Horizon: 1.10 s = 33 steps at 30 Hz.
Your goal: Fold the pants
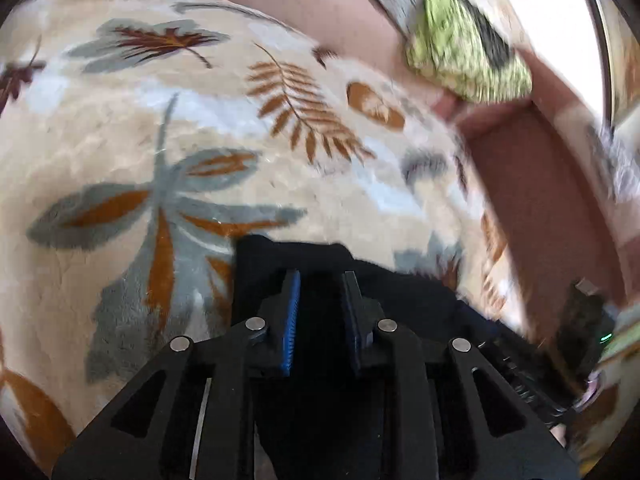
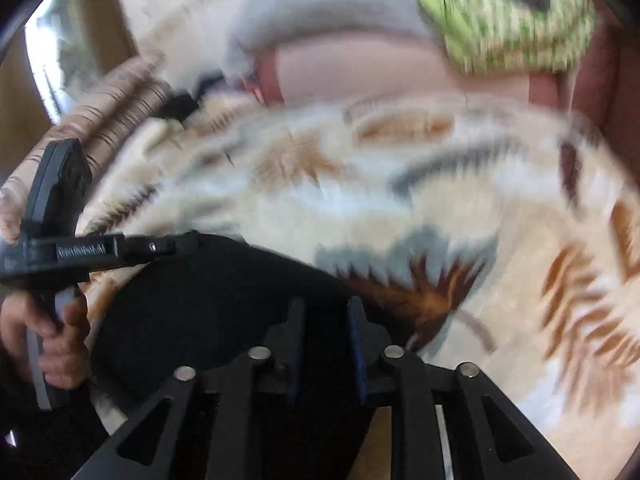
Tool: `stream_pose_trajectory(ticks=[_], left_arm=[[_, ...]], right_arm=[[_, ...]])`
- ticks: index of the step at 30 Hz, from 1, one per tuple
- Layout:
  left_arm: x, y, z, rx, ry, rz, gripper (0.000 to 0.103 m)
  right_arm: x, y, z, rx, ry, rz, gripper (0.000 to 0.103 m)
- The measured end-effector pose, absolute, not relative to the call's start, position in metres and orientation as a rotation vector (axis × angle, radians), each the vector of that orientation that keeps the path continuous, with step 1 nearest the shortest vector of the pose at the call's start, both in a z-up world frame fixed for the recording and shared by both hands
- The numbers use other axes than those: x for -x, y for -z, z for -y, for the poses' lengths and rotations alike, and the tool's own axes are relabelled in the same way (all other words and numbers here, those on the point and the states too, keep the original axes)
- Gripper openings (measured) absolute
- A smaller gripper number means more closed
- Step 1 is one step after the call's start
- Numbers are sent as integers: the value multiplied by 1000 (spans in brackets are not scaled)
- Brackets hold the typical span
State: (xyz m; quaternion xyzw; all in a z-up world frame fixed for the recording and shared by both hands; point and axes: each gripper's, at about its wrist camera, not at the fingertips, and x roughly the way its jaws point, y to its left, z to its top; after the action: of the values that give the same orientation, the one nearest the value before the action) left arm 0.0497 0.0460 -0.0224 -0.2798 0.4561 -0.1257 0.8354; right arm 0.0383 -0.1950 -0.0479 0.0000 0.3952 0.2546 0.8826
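Note:
The black pants hang in my left gripper, whose blue-padded fingers are closed on the cloth's edge above the leaf-patterned blanket. In the right wrist view the same black pants spread left and below my right gripper, whose fingers pinch the cloth's edge. The left gripper's body, held by a hand, shows at the left of the right wrist view, at the pants' other end. Both views are blurred by motion.
A cream blanket with brown and grey leaves covers the bed. A green patterned pillow and a pinkish pillow lie at the far side. A reddish-brown bed frame runs on the right.

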Motion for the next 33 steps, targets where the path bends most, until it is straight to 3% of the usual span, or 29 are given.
stream_pose_trajectory(ticks=[8,13,15,18,20,25,26,28,29,30,33], left_arm=[[-32,1,-55,584,261,-875,21],[24,-43,-51,595,374,-719,21],[41,-39,-41,604,425,-741,21],[34,0,-26,599,388,-926,20],[28,5,-28,626,380,-923,20],[27,-5,-35,652,392,-889,20],[29,-15,-39,635,369,-842,23],[39,-29,-52,638,330,-764,50],[40,-33,-60,669,305,-726,75],[39,-33,-67,695,275,-714,86],[21,-16,-81,763,204,-804,86]], right_arm=[[-37,48,209,-102,-563,-814,24],[1,12,213,-56,-598,-648,24],[23,6,203,20,-675,-615,24],[28,25,190,116,-645,-703,25],[19,45,189,138,-607,-787,27],[17,25,214,-49,-610,-735,31],[17,22,221,-83,-605,-715,43],[20,16,243,-203,-582,-669,60],[19,16,258,-303,-569,-657,62],[17,19,266,-372,-575,-675,62],[1,39,280,-578,-619,-801,62]])
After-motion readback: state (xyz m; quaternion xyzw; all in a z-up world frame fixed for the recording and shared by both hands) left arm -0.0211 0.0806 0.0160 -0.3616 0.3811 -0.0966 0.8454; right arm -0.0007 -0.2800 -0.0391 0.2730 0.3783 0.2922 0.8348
